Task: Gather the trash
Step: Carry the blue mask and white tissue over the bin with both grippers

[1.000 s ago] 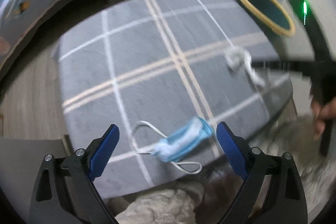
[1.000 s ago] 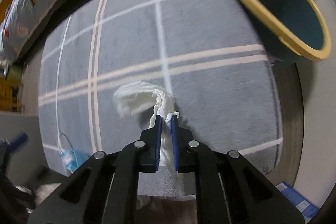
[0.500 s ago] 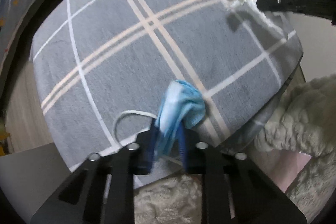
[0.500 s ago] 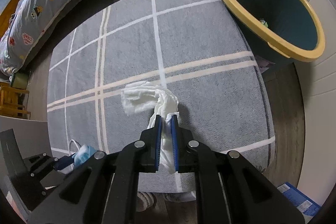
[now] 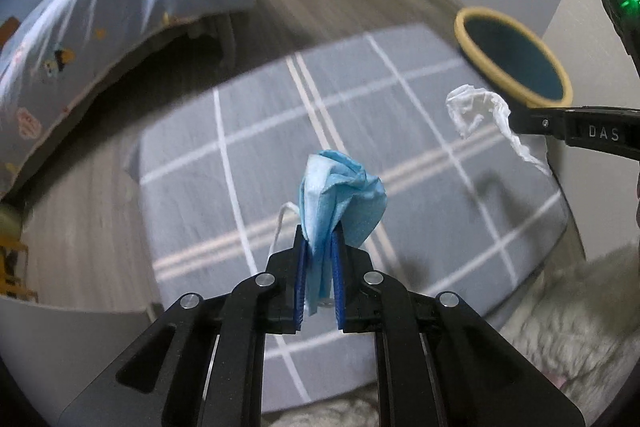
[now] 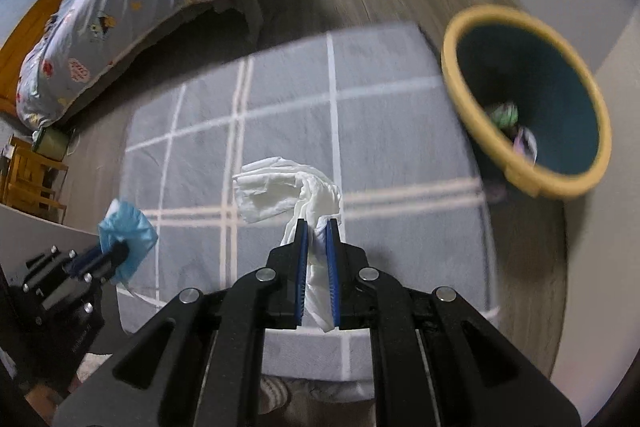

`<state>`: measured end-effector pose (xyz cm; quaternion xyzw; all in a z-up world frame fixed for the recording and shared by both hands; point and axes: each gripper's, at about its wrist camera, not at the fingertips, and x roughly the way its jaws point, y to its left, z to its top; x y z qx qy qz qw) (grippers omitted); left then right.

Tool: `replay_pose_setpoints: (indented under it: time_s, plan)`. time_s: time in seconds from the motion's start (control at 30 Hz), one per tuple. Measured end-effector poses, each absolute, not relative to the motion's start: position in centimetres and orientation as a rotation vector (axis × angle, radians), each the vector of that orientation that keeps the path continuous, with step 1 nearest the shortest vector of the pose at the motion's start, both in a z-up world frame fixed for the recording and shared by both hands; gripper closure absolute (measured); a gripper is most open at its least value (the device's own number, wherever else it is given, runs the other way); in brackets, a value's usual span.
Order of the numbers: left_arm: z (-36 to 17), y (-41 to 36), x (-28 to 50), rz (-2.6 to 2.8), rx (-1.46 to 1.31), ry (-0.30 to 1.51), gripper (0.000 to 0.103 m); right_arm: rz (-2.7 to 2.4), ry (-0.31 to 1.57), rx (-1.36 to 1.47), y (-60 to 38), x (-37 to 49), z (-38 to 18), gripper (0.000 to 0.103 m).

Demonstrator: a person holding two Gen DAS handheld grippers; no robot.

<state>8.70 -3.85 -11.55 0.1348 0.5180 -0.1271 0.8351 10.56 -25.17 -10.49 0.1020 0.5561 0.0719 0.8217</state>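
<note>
1. Mask (image 5: 340, 199), in the left wrist view, is pinched in our left gripper (image 5: 319, 267), held up over the rug (image 5: 400, 83), well short of the bin (image 5: 516, 63). We judge it light, soft and floppy; its bunched body points up and away from the fingers, a loop dangling.
2. Tissue (image 6: 288, 187), in the right wrist view, is clamped in our right gripper (image 6: 317, 255), left of the bin. We judge it limp and easily torn; its long axis runs forward, then folds left.
</note>
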Motion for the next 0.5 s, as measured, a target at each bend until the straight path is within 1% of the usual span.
replay_pose_setpoints:
  time_s: [0.17, 0.27, 0.5]
  plan:
    - [-8.4, -4.0, 10.8, -0.274, 0.254, 1.037, 0.091, 0.183, 1.121, 0.198, -27.0, 11.9, -7.4, 0.094]
    - [-7.2, -4.7, 12.0, -0.283, 0.257, 0.998, 0.091, 0.188, 1.091, 0.235, -28.6, 13.0, -6.2, 0.094]
    - [-5.8, -7.8, 15.4, -0.332, 0.273, 0.940, 0.091, 0.117, 1.061, 0.270, -33.7, 15.3, -5.7, 0.094]
